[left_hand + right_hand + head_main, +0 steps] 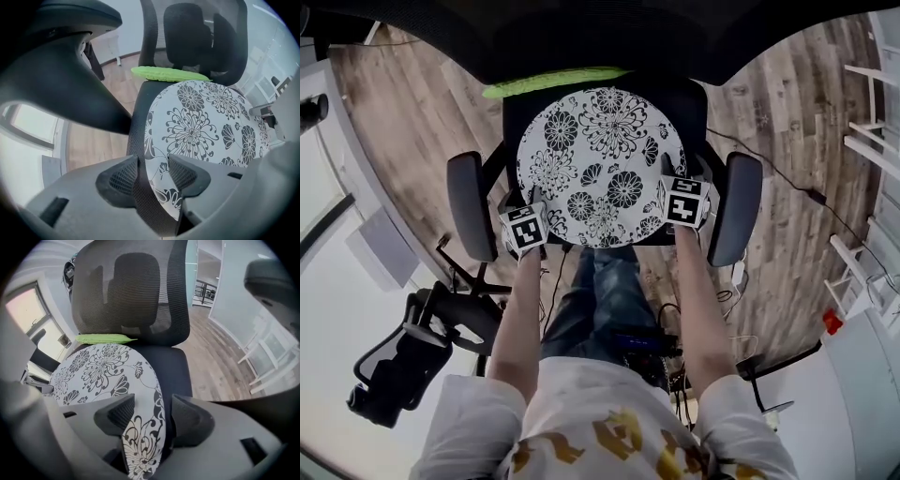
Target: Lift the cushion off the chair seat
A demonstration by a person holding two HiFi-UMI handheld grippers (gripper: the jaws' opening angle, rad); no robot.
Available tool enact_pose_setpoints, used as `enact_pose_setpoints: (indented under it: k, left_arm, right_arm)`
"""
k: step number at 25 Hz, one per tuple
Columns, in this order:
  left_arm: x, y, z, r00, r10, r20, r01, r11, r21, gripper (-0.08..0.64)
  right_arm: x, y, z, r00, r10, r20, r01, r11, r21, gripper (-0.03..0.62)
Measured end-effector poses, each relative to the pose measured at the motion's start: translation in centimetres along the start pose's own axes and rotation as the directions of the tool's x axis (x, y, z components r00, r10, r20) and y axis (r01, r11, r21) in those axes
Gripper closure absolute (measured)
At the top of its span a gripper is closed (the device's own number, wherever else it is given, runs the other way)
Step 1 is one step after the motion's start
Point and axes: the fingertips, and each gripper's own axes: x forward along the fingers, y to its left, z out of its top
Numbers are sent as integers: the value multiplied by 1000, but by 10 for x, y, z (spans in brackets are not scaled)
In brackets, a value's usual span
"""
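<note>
The cushion (600,159) is round, white with black flowers, and it lies flat on the chair seat (514,117), covering most of it. Its near edge reaches the front of the seat, toward me.

My left gripper (528,211) is down at the cushion's front left edge. In the left gripper view the jaws stand wide apart at the gripper (152,173), with the cushion's rim (161,187) and the mesh edge of the seat (138,126) between them. I cannot see either pad pressing in.

My right gripper (677,183) is at the front right edge. In the right gripper view its jaws are also spread wide at the gripper (152,416), and the cushion's rim (140,441) runs up between them, loose, with the dark seat (171,366) just beside it.

A flat green thing (553,82) lies at the back of the seat, behind the cushion and against the backrest (131,291). The two armrests (471,206) (733,208) flank the seat, outside my grippers. The chair stands on a wooden floor (403,122), and another black chair (403,356) sits well off to the left.
</note>
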Motion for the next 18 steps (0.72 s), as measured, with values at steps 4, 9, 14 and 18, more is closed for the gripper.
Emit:
enact_pose_setpoints:
  k: [4, 9, 14, 18]
  left_arm:
    - [1, 0, -3, 999, -4, -45, 3, 1000, -20, 374]
    - [5, 0, -3, 999, 21, -45, -21, 1000, 3, 374]
    - [1, -14, -2, 998, 13, -69, -8, 997, 78, 468]
    - [1, -20, 1, 996, 32, -88, -17, 987, 162, 528]
  right_arm:
    - [7, -1, -7, 1000, 0, -27, 0, 1000, -8, 372]
    - [11, -4, -9, 998, -26, -56, 24, 999, -24, 372]
    - [11, 5, -6, 995, -10, -98, -5, 987, -162, 430]
    - [10, 14, -5, 994, 10, -112, -31, 981, -190, 558]
